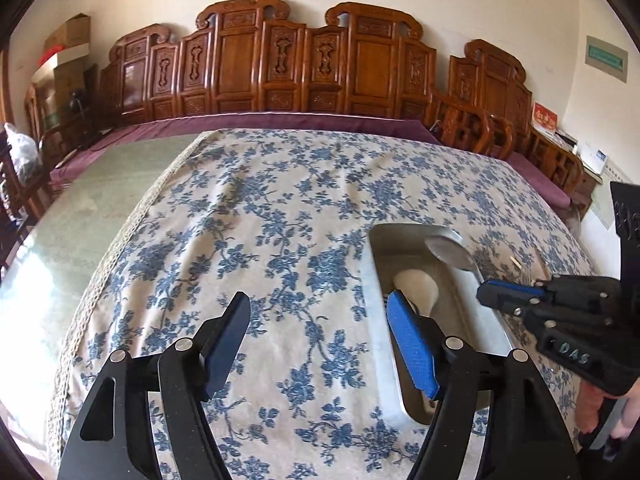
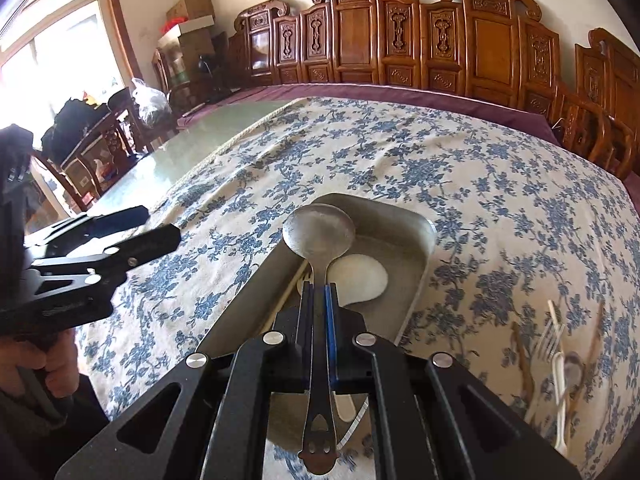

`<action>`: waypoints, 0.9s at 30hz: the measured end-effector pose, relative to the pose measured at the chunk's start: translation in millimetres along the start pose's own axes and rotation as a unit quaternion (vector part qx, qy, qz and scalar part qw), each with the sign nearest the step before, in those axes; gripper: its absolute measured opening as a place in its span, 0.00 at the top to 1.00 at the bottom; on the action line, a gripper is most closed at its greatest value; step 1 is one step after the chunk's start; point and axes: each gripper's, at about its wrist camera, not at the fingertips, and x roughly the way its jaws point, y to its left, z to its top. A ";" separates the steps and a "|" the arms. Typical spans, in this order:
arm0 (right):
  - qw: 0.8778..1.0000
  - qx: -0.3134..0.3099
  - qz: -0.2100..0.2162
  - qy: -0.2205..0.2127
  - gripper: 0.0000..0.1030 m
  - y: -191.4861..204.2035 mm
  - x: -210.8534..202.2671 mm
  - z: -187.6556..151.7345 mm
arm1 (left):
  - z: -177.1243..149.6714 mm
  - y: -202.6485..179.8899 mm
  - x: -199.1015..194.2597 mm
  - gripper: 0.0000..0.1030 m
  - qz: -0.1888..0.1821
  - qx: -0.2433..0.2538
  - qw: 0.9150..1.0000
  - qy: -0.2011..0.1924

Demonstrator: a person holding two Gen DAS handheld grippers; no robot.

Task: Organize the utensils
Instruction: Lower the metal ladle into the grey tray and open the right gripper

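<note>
In the left wrist view, the left gripper (image 1: 318, 308) is seen with its fingers spread wide and nothing between them, above the floral cloth (image 1: 260, 216) covering the tabletop. To its right, the metal tray (image 1: 472, 312) lies on the cloth, and a white spoon (image 1: 416, 284) rests inside it. The right gripper (image 1: 486, 294) is seen over the tray's right side, with a metal spoon (image 1: 450, 250) held above the tray. In the right wrist view, the right gripper (image 2: 319, 292) is shown with its fingers clamped tight on the metal spoon's (image 2: 319, 236) handle, the bowl poised over the tray (image 2: 420, 240), where the white spoon (image 2: 362, 282) lies. On the cloth (image 2: 400, 152), right of the tray, a blurred fork (image 2: 552, 340) and other utensils are seen. The left gripper (image 2: 160, 224) is visible at the left edge, held in a hand (image 2: 56, 368).
</note>
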 end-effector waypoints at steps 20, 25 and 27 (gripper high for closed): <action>0.998 -0.001 -0.021 0.063 0.93 14.3 62.4 -10.5 | 0.7 2.7 1.9 0.34 0.004 -0.007 1.000 0.003; 0.998 0.002 -0.016 0.059 0.92 11.3 59.0 -12.2 | 0.1 -0.5 2.4 0.34 0.004 -0.005 1.000 0.004; 0.998 0.002 -0.015 0.055 0.92 10.5 54.9 -11.4 | 0.5 -2.0 2.7 0.34 0.003 -0.005 1.000 0.004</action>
